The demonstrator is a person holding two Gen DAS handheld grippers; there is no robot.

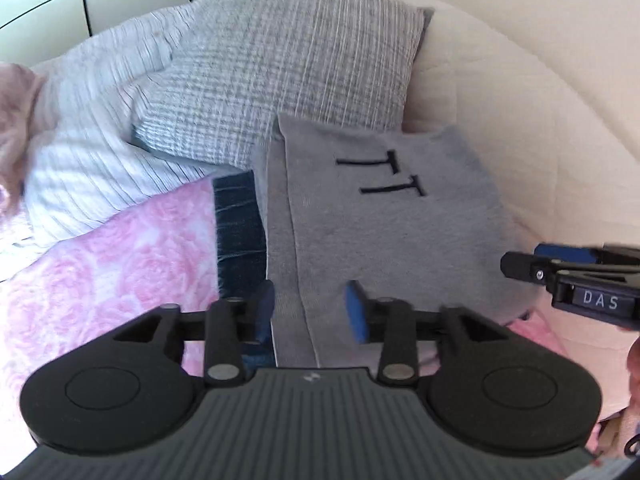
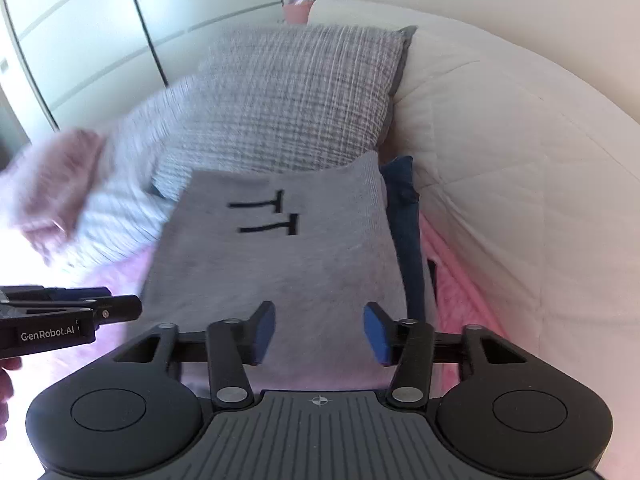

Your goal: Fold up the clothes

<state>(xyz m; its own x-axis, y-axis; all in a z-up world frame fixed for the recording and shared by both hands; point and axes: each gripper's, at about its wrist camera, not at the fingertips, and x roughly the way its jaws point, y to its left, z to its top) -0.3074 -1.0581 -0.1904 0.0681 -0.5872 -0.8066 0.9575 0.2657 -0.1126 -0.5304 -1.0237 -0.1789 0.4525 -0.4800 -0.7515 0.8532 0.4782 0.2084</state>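
A folded grey garment (image 1: pixel 380 216) (image 2: pixel 280 264) with two black T-shaped marks lies flat on a pink flowered blanket (image 1: pixel 120 264). A dark blue denim piece (image 1: pixel 238 232) (image 2: pixel 404 216) shows beside and under it. My left gripper (image 1: pixel 311 308) hovers over the garment's near left edge, open, with nothing pinched between the blue pads. Over the garment's near edge my right gripper (image 2: pixel 320 328) stands wide open and holds nothing. Each gripper also shows in the other's view: the right gripper (image 1: pixel 520 266) at the garment's right side, the left gripper (image 2: pixel 120 306) at its left side.
A grey checked pillow (image 1: pixel 280 72) (image 2: pixel 296 100) rests just behind the garment. A white ribbed cloth (image 1: pixel 92 140) and a fluffy pink item (image 2: pixel 52 184) lie to the left. A cream quilted cushion (image 2: pixel 520 160) rises on the right. White cupboard doors (image 2: pixel 100 40) stand behind.
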